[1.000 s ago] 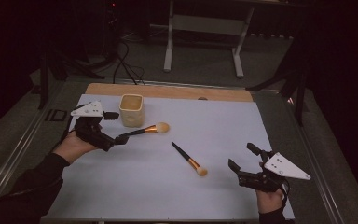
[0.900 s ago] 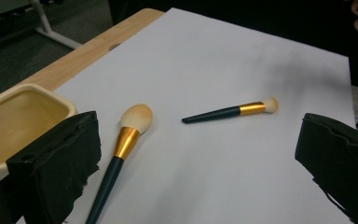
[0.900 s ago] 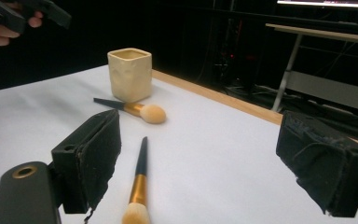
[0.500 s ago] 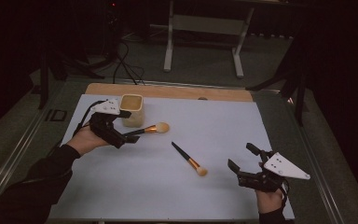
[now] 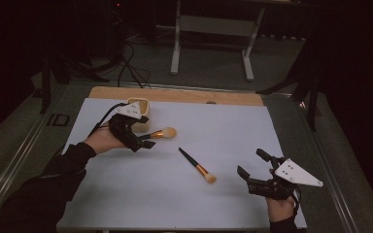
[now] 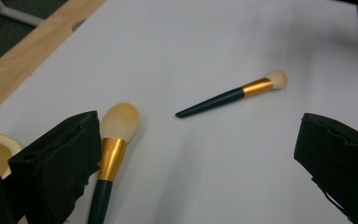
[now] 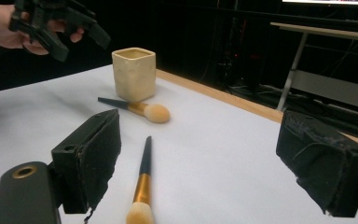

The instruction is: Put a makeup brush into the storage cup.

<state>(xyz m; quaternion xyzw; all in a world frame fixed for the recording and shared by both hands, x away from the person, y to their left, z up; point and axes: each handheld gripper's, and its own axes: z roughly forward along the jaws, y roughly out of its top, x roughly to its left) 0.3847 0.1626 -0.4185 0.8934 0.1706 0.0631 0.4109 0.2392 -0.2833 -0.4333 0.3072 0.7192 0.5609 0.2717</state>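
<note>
A fat-headed makeup brush (image 5: 161, 133) with a gold ferrule lies on the white sheet beside a cream square cup (image 5: 143, 102). My left gripper (image 5: 145, 132) hovers over that brush's handle, open. In the left gripper view the brush (image 6: 114, 140) lies just inside the left-hand jaw, untouched. A slimmer brush (image 5: 197, 166) lies mid-sheet, head toward me. My right gripper (image 5: 253, 165) is open near the sheet's front right, and in its own view the slim brush (image 7: 143, 179) lies ahead between its jaws. The cup (image 7: 134, 73) and the raised left gripper (image 7: 60, 28) show beyond.
The white sheet (image 5: 223, 126) covers most of the table, with a wooden strip (image 5: 184, 94) along its far edge. Metal rails run down both sides. A table frame (image 5: 213, 29) and cables (image 5: 126, 68) stand on the dark floor beyond.
My left gripper has moved right, toward the cup and the fat brush, and now partly covers the cup. The right gripper and both brushes have stayed put.
</note>
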